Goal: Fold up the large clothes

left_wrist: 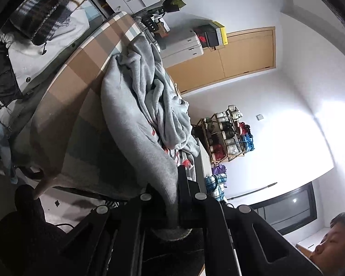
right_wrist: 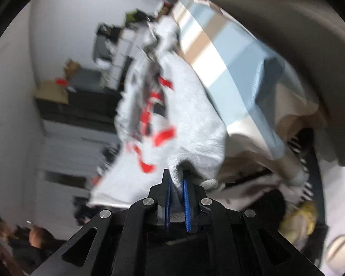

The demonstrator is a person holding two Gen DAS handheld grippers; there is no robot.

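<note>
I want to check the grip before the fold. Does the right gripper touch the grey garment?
Touching. In the right wrist view, the right gripper has its blue pads pinching a fold of the grey garment.

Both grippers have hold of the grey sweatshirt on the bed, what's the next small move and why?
Probably draw the two grips apart to spread it. The left gripper and the right gripper each pinch an edge of the grey sweatshirt, which lies bunched in folds on the checked bed cover. It needs to lie flat before any fold.
</note>
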